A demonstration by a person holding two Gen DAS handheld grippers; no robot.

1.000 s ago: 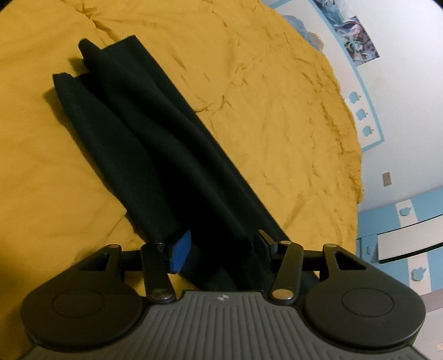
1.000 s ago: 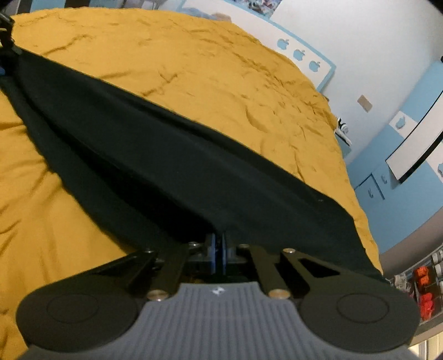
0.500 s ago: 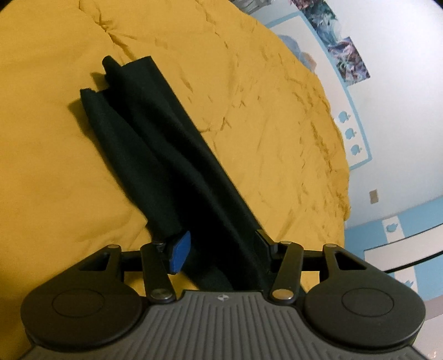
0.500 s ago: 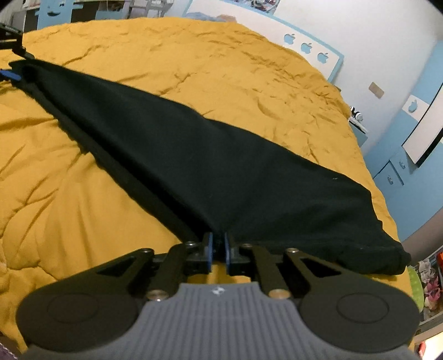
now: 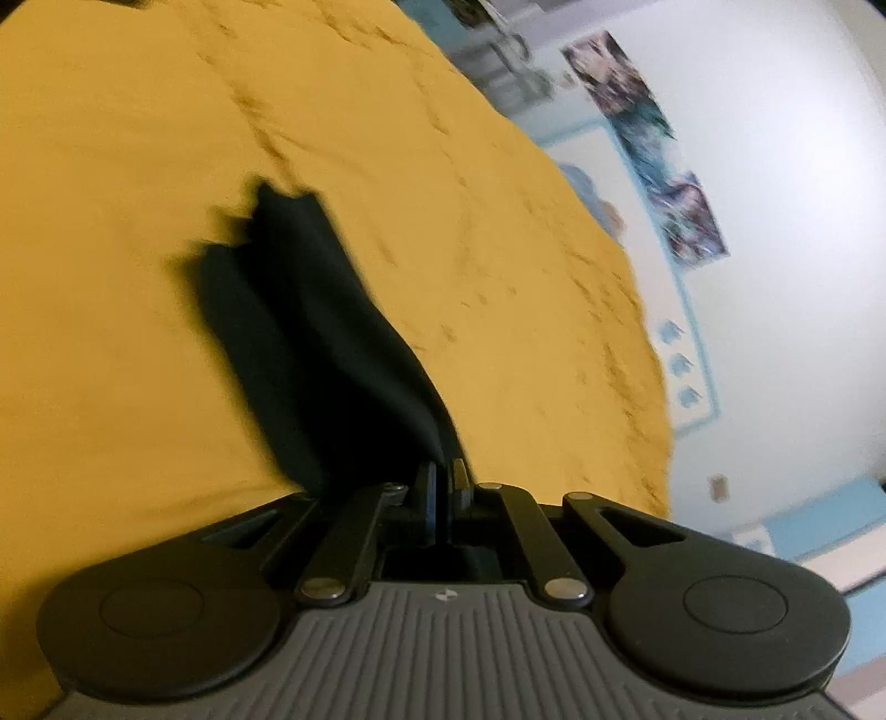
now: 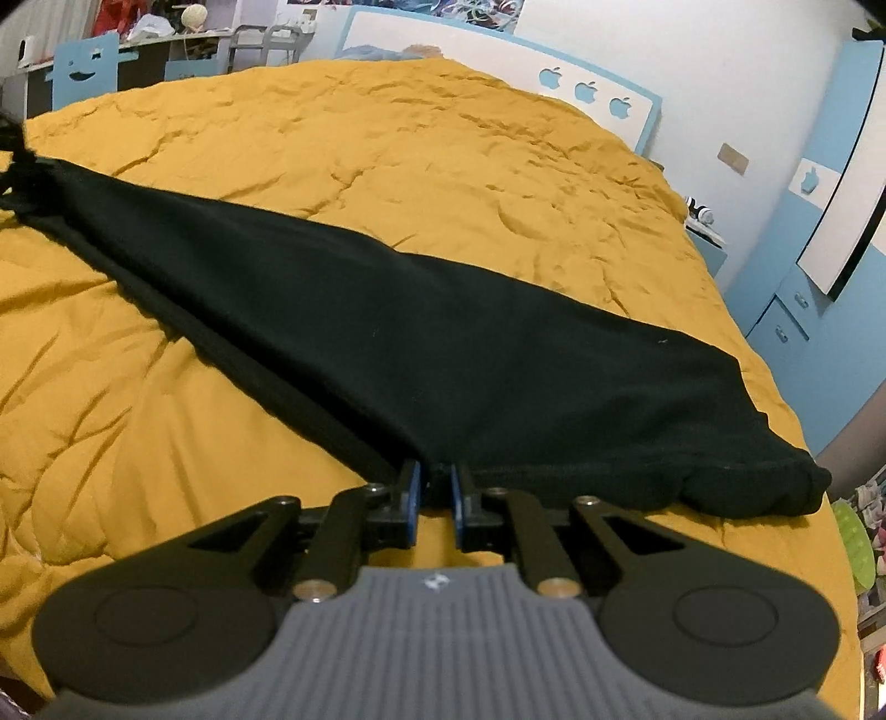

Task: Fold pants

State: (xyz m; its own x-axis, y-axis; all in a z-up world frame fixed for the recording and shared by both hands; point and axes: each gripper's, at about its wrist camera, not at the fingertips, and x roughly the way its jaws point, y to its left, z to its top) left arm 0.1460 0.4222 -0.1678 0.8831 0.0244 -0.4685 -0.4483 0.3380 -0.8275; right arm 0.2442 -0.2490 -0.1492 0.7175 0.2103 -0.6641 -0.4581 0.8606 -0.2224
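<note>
Black pants (image 6: 443, 343) lie stretched in a long wedge across the yellow bedcover (image 6: 387, 138). My right gripper (image 6: 434, 487) is shut on the near edge of the wide end, with cloth pinched between its blue pads. In the left wrist view, the pants (image 5: 310, 332) run as a narrow folded strip away from my left gripper (image 5: 443, 487). Its jaws are closing tight on the near end of that strip, and cloth sits between the fingers. The far end of the strip is blurred.
The yellow bedcover (image 5: 111, 221) fills most of both views. A white headboard with blue apple shapes (image 6: 587, 91) stands behind the bed. Blue cabinets (image 6: 797, 310) line the right wall, a cluttered desk (image 6: 138, 44) stands at the back left, and posters (image 5: 653, 166) hang on the wall.
The left gripper's fingers went from wide apart around the pants to pinched together on the cloth, and the strip looks pulled narrower. The right gripper kept its grip and shifted slightly.
</note>
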